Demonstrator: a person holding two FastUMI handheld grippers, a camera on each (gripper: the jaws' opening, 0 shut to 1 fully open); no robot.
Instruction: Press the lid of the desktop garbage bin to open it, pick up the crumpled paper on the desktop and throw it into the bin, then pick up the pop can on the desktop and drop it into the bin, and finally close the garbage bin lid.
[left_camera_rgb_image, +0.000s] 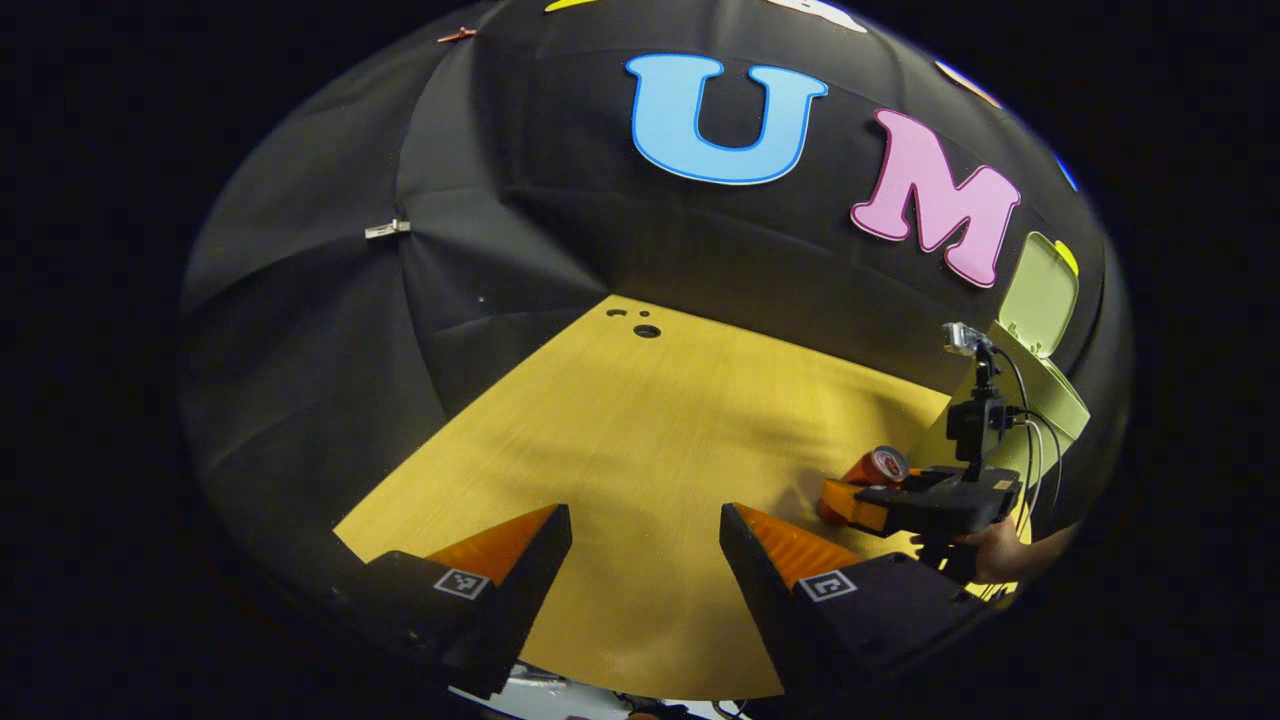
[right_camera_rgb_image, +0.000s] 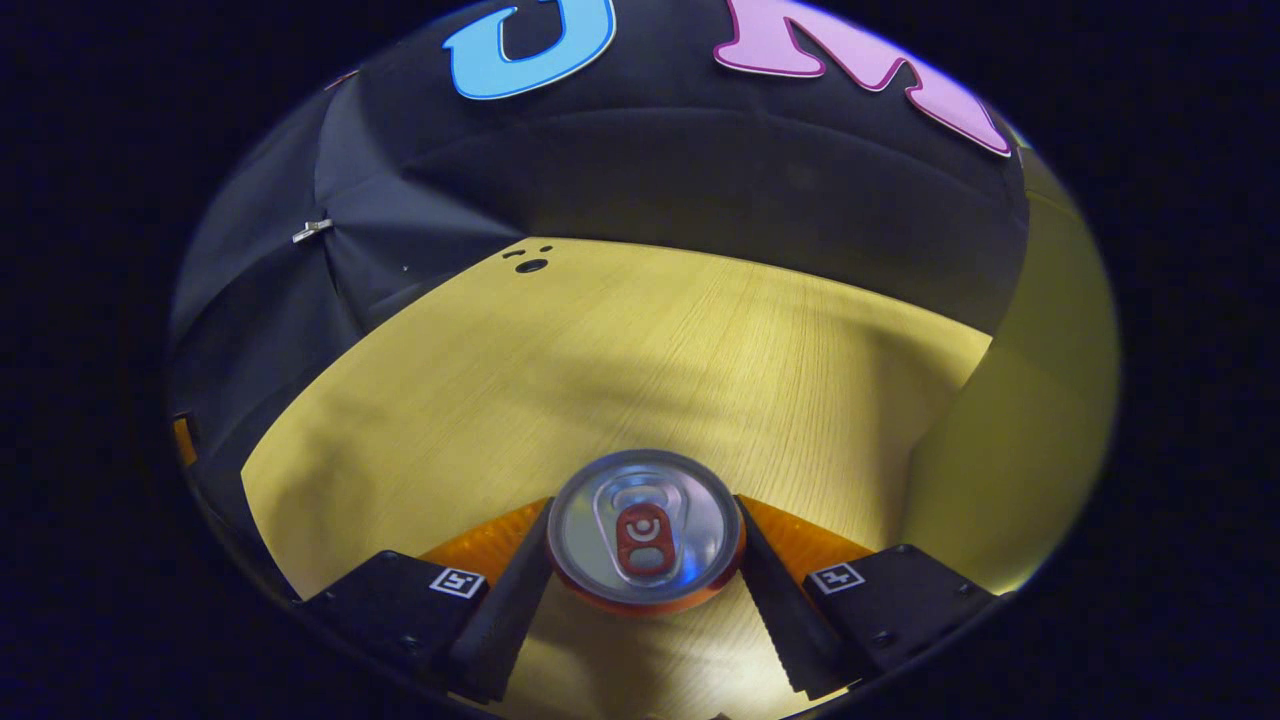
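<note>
An orange pop can (right_camera_rgb_image: 645, 530) sits between the fingers of my right gripper (right_camera_rgb_image: 644, 510), its silver top and red tab facing the camera. Both fingers press on its sides. In the left gripper view the same can (left_camera_rgb_image: 880, 467) appears tilted in the right gripper (left_camera_rgb_image: 858, 487), low over the wooden desktop (left_camera_rgb_image: 640, 430), with a hand (left_camera_rgb_image: 990, 550) behind it. The pale green bin (left_camera_rgb_image: 1055, 395) stands just beyond, its lid (left_camera_rgb_image: 1040, 295) raised. My left gripper (left_camera_rgb_image: 645, 540) is open over bare wood, with nothing between its fingers.
The bin's green wall (right_camera_rgb_image: 1010, 450) rises close on the right of the right gripper view. Small holes (left_camera_rgb_image: 645, 330) mark the desktop's far corner. Black cloth walls close the desk at the back and left. Cables (left_camera_rgb_image: 1035, 440) hang from the right gripper's camera mount.
</note>
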